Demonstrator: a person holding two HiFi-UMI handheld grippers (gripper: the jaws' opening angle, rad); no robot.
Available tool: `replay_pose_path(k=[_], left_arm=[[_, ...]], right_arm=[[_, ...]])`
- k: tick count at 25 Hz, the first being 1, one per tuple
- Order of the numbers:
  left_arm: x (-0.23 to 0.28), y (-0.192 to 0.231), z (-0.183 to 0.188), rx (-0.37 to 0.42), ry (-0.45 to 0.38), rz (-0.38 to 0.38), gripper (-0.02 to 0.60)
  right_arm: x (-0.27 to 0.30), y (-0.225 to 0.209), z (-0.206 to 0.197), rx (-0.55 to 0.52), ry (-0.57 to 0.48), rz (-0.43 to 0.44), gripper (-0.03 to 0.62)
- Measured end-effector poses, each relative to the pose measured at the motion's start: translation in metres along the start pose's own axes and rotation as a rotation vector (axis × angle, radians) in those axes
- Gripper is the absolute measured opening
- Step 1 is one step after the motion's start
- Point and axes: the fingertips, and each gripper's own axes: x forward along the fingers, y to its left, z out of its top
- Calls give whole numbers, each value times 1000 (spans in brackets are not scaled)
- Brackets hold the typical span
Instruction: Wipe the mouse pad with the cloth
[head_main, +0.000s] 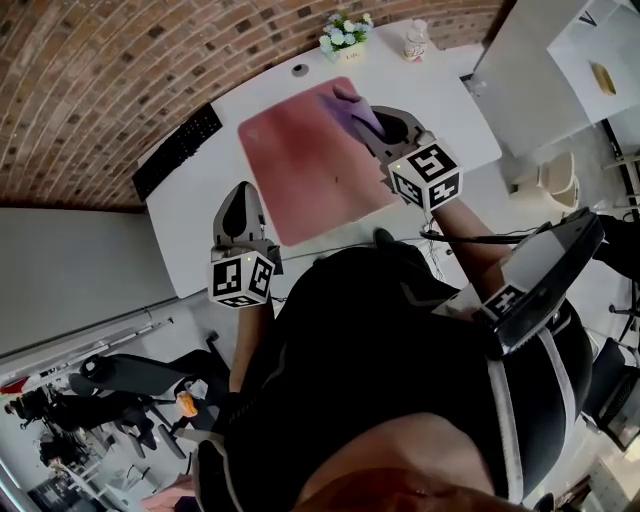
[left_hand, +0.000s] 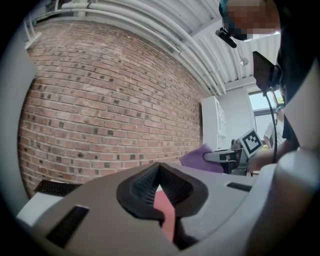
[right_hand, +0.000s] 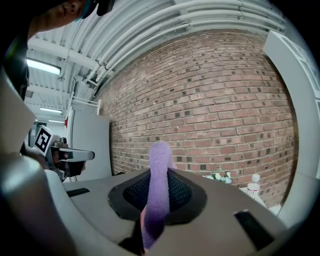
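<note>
A pink mouse pad lies flat on the white table. A purple cloth rests on the pad's far right part, and my right gripper is shut on it. In the right gripper view the cloth stands up between the jaws. My left gripper sits at the pad's near left edge. Its jaws are closed, with a pink sliver of the mouse pad showing in the slit; whether the pad is pinched is unclear. The left gripper view also shows the cloth off to the right.
A black keyboard lies left of the pad near the brick wall. A small pot of flowers and a bottle stand at the table's far edge. The person's body hides the table's near edge.
</note>
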Motion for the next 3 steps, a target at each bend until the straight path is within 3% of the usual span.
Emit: replay_pose_path(k=[3], left_arm=[[-8,2,-2,-10,4,15,3]], right_arm=[[-6,3,-3,7,4,-5,58]])
